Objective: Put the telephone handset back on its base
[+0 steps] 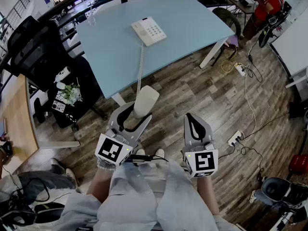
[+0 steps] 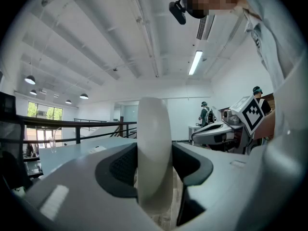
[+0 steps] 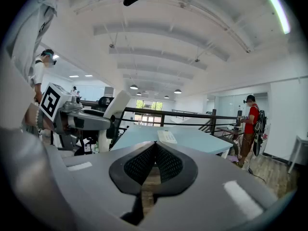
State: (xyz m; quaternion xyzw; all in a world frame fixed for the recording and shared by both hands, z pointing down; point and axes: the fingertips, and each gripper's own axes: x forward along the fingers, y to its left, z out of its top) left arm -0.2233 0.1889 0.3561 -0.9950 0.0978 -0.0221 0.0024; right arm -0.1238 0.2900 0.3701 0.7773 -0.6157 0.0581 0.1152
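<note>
A cream telephone handset (image 1: 146, 101) is clamped in my left gripper (image 1: 131, 115), held above the wooden floor short of the table. Seen from the left gripper view, the handset (image 2: 154, 153) stands upright between the two dark pads (image 2: 120, 166), which press on both its sides. Its coiled cord (image 1: 140, 66) runs up to the cream telephone base (image 1: 149, 31) on the light blue table (image 1: 192, 18). My right gripper (image 1: 193, 124) hovers beside the left one, shut and empty. In the right gripper view the base (image 3: 167, 136) lies ahead on the table (image 3: 192, 139).
A black office chair (image 1: 33, 47) and a small side table with flowers (image 1: 70, 94) stand left of the table. Power strips and cables (image 1: 237, 137) lie on the floor at the right. A person in red (image 1: 267, 8) stands far right.
</note>
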